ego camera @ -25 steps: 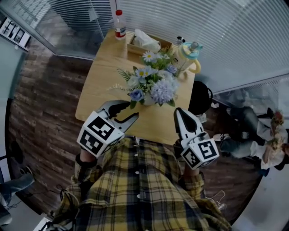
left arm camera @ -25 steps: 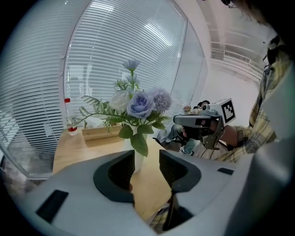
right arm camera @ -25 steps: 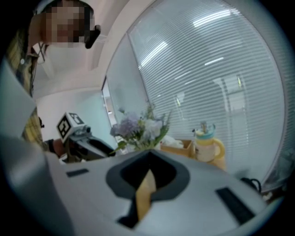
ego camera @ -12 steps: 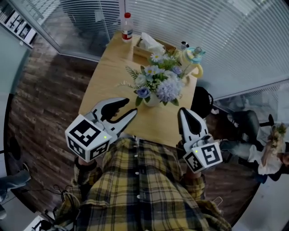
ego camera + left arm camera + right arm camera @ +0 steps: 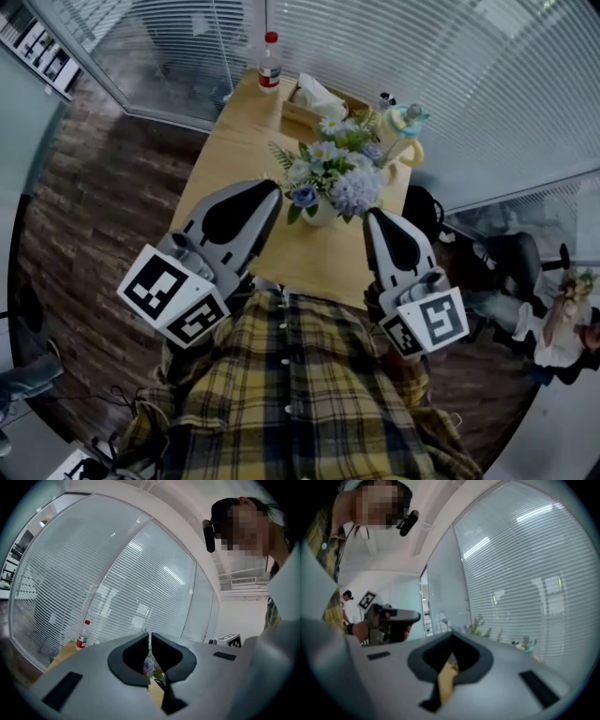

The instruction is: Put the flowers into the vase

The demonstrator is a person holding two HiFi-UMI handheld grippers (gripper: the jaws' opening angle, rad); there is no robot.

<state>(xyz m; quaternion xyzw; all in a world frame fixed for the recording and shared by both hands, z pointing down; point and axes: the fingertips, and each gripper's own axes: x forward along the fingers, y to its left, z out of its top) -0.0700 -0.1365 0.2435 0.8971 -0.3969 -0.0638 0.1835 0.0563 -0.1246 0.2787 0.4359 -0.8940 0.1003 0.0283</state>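
White, blue and lilac flowers [image 5: 333,173] stand in a small white vase [image 5: 319,214] in the middle of the light wooden table [image 5: 230,159]. Both grippers hang raised in front of my chest, short of the vase and apart from it. My left gripper [image 5: 273,187] has just been closing; its jaws are together with only a thin slit between them and nothing in it. Through that slit, the left gripper view shows a bit of the flowers [image 5: 149,667]. My right gripper [image 5: 372,217] is shut and empty, just right of the vase. The right gripper view shows stems [image 5: 478,624] above its jaws.
At the table's far end are a red-capped bottle [image 5: 270,61], a wooden box with tissues [image 5: 314,98] and a yellow jug with a teal lid [image 5: 405,131]. A black chair [image 5: 422,211] stands right of the table. Glass walls with blinds surround it. Another person [image 5: 562,328] sits far right.
Both grippers have risen toward the head camera. The left gripper's jaws, wide apart in the earlier frames, have come together. The right gripper stayed shut.
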